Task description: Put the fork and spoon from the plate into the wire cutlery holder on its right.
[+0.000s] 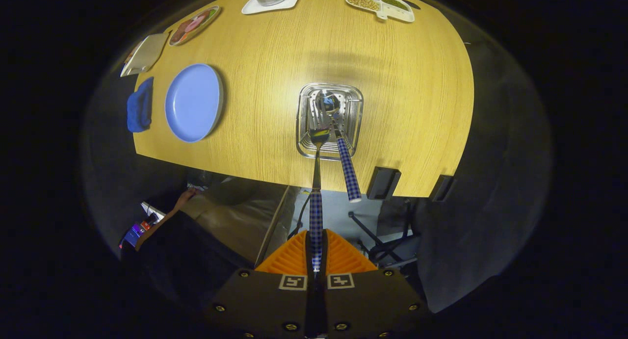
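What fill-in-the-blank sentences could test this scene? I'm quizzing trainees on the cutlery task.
1. The fingers are shut on the handle of the ____.
2. The spoon already stands in the wire ____.
3. The blue plate now holds ____ cutlery.
4. The fork's tines hang above the holder's ____.

Missing words: fork; holder; no; rim

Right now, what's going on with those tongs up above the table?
A person's hand-held tongs are shut on the checked handle of a fork, holding its head over the wire cutlery holder. The spoon already stands in the holder. The blue plate to the holder's left lies bare.
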Available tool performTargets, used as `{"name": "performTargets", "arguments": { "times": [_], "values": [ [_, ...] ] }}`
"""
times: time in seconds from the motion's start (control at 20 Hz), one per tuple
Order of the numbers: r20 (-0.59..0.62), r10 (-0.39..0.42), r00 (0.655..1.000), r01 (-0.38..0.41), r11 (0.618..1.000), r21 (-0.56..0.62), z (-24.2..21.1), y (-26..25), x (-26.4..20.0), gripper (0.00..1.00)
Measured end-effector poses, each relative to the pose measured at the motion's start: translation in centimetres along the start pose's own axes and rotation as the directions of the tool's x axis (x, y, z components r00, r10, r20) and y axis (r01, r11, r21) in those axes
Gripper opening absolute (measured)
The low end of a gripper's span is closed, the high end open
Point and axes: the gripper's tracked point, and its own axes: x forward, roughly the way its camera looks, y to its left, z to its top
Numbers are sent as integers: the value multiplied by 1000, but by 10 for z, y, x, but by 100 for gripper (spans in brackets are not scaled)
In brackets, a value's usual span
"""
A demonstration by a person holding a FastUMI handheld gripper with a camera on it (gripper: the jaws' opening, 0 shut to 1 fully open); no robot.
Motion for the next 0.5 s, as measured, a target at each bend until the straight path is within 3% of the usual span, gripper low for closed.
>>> {"name": "performTargets", "arguments": {
  "times": [0.5],
  "values": [
    [-129, 2, 992, 7, 998, 68, 16, -3, 13, 1]
  ]
}}
